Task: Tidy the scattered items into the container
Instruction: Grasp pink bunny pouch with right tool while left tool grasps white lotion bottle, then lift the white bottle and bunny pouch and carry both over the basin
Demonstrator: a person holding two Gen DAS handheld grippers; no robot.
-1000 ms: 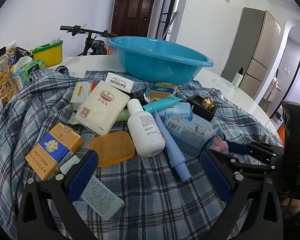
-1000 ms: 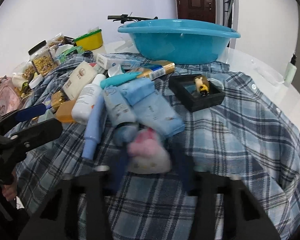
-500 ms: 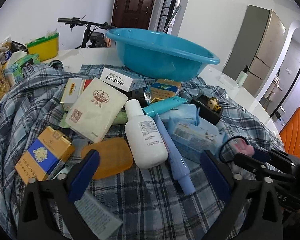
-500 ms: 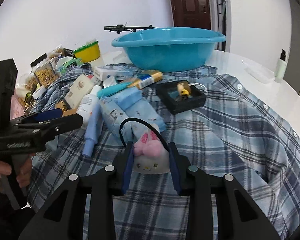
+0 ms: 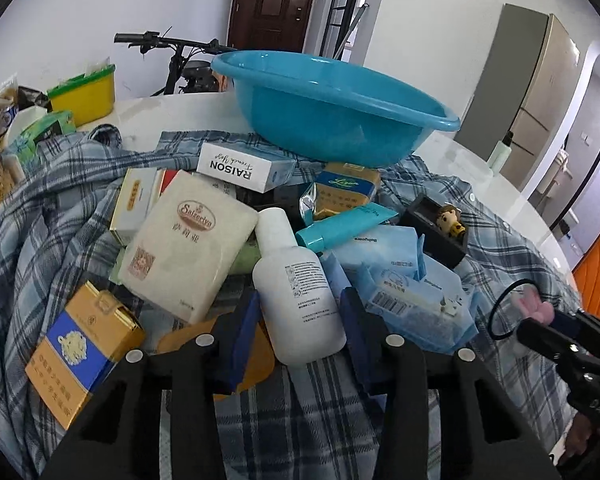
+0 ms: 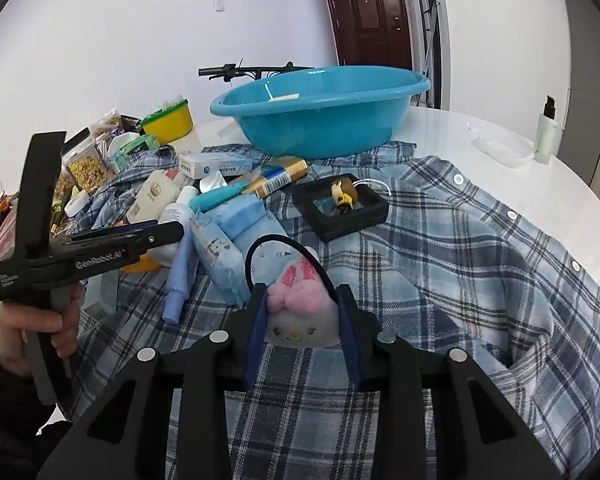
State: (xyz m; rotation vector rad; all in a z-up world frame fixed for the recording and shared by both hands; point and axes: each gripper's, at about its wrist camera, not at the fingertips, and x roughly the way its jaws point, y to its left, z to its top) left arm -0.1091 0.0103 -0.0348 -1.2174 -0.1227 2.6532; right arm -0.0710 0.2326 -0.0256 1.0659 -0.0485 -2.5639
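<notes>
My left gripper (image 5: 300, 299) is closing its jaws on the lower body of a white bottle (image 5: 294, 268), and both blue pads touch its sides. The bottle lies among scattered packs on a plaid shirt (image 5: 324, 412). My right gripper (image 6: 301, 293) is shut on a pink-and-white plush bunny hair tie (image 6: 300, 320) with a black elastic loop, held just above the shirt. A blue basin (image 5: 340, 128) stands at the far end, seen also as the blue basin (image 6: 320, 132) in the right wrist view. In that view the left gripper (image 6: 140, 240) reaches in from the left.
Around the bottle lie a beige tissue pack (image 5: 188, 240), a blue-and-gold box (image 5: 80, 348), an orange soap (image 5: 256, 356), a teal tube (image 5: 344, 226), blue wipe packs (image 5: 404, 292) and a RAISON box (image 5: 240, 168). A black tray with a figurine (image 6: 342, 208) sits mid-shirt. Snack jars (image 6: 88, 168) line the left.
The left gripper moved forward and its wide-open jaws came in around the white bottle. The right gripper, shut on the plush hair tie, rose a little off the shirt.
</notes>
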